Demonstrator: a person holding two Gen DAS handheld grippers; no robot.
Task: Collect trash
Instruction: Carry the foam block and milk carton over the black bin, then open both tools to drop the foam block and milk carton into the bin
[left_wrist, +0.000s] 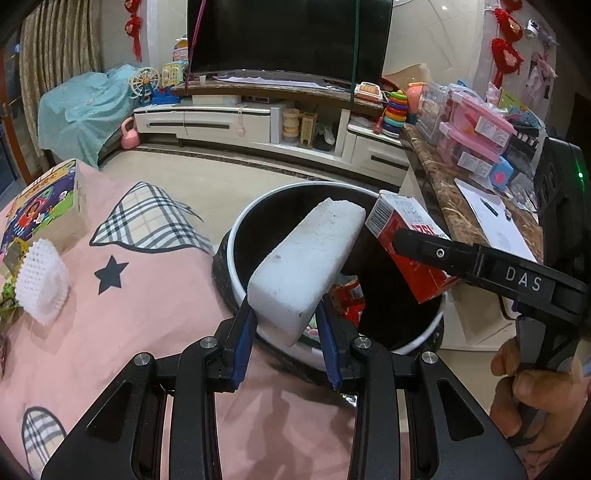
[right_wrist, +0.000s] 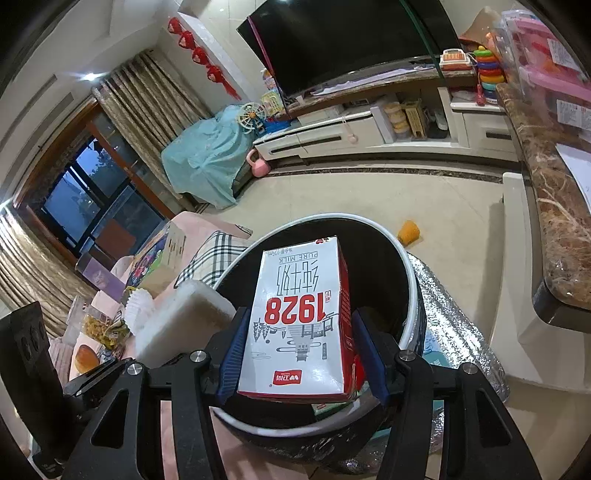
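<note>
The left gripper clamps a white, grainy foam block over the white-rimmed black trash bin. Just beside it, the right gripper pinches a glossy red-and-white milk carton above the bin's open mouth, clear of the pink tablecloth.

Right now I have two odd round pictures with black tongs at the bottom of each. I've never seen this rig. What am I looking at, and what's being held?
There is no robot here: a person holds a pair of hand-operated tongs in each hand, and a wide-angle camera on each looks forward along its two fingers. That lens makes the pictures round and bent.

The left camera shows the left tongs closed on a white foam block. The right camera shows the right tongs closed on a red and white milk carton.

Both items are above a black trash bin with a white rim, which already has some wrappers inside. Beside it is a surface under a pink cloth, with a white foam net and a picture book on it.
</note>
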